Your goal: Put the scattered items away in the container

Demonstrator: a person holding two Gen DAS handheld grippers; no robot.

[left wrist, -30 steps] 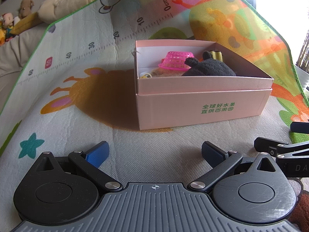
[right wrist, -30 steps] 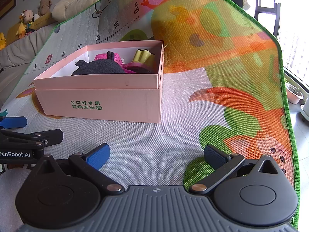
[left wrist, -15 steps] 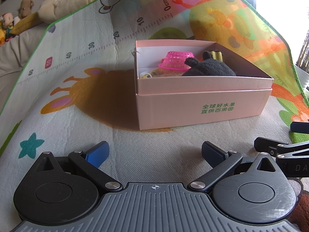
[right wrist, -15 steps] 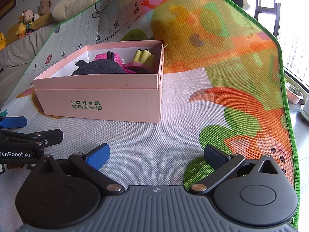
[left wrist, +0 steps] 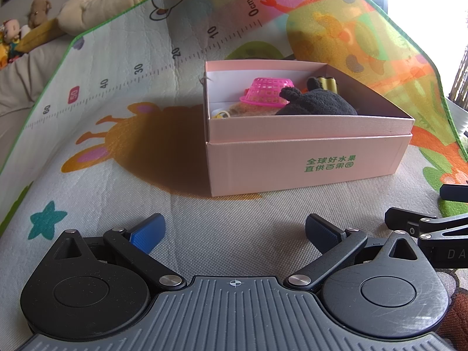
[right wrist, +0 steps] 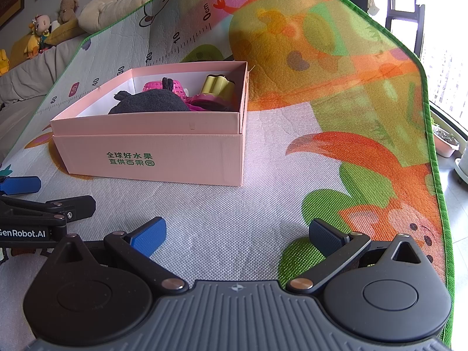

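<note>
Pink cardboard box [left wrist: 307, 158] sits on the play mat [left wrist: 234, 228] ahead of the left gripper [left wrist: 234, 228], seen from the left wrist, its near wall printed with green characters and its top open. Inside lie a pink plastic lattice basket [left wrist: 264, 92], a dark fuzzy plush [left wrist: 318, 105] and a yellow-green cylinder [left wrist: 327, 82] at the far corner. The left gripper's blue-padded fingers stand wide apart, holding nothing, over bare woven mat well short of the box; the right gripper's black linkage shows at the right edge. From the right wrist, the box [right wrist: 163, 158] stands ahead and to the left, its square right corner facing a broad open stretch of mat [right wrist: 234, 228] that runs to a green-bound edge. The right gripper [right wrist: 234, 231] is likewise spread and empty above the textured mat, with the left gripper [right wrist: 20, 185] just beside it at the left edge.
</note>
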